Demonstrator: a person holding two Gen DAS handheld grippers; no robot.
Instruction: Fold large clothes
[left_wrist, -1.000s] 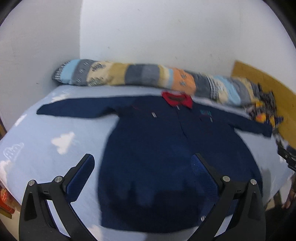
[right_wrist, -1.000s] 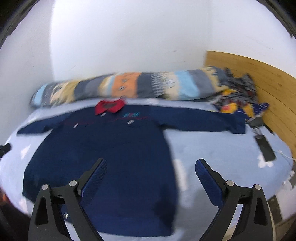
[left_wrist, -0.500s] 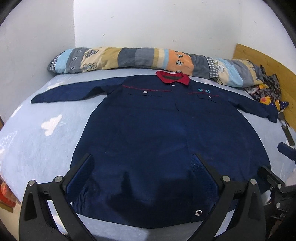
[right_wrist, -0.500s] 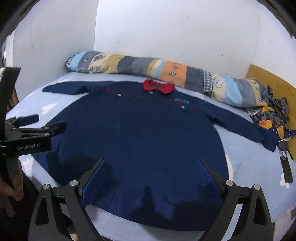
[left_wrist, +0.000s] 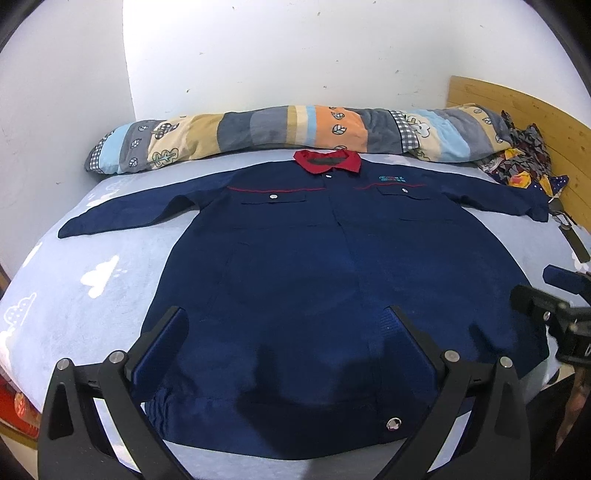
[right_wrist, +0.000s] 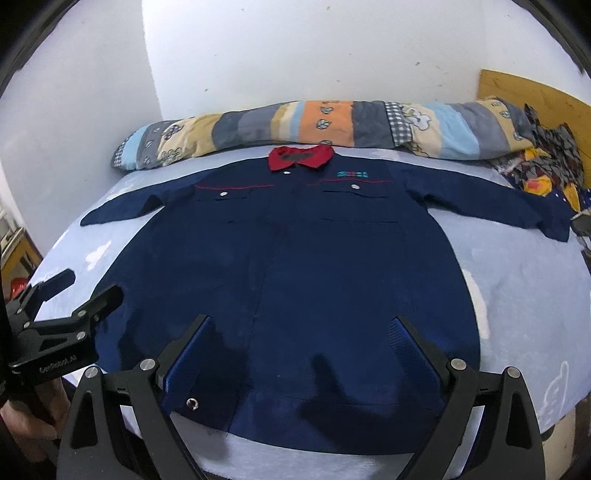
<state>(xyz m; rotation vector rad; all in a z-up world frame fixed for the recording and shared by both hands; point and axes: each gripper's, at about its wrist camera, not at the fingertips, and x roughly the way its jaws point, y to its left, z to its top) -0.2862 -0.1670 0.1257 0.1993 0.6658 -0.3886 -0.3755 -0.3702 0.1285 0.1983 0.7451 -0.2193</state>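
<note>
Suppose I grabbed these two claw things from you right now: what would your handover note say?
Left claw: open, empty, above the hem.
Right claw: open, empty, also near the hem.
Navy jacket: spread flat, front up, on the blue bed sheet; both sleeves out sideways, red collar toward the rolled quilt.
Done: jacket laid out.
Left: every fold; nothing is folded yet.

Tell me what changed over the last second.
Both cameras swung inward and settled, facing the navy jacket squarely above its hem. The left hand-held gripper and right hand-held gripper stayed open, gripping nothing. The jacket stayed flat on the bed, sleeves spread, beside the patchwork quilt.
</note>
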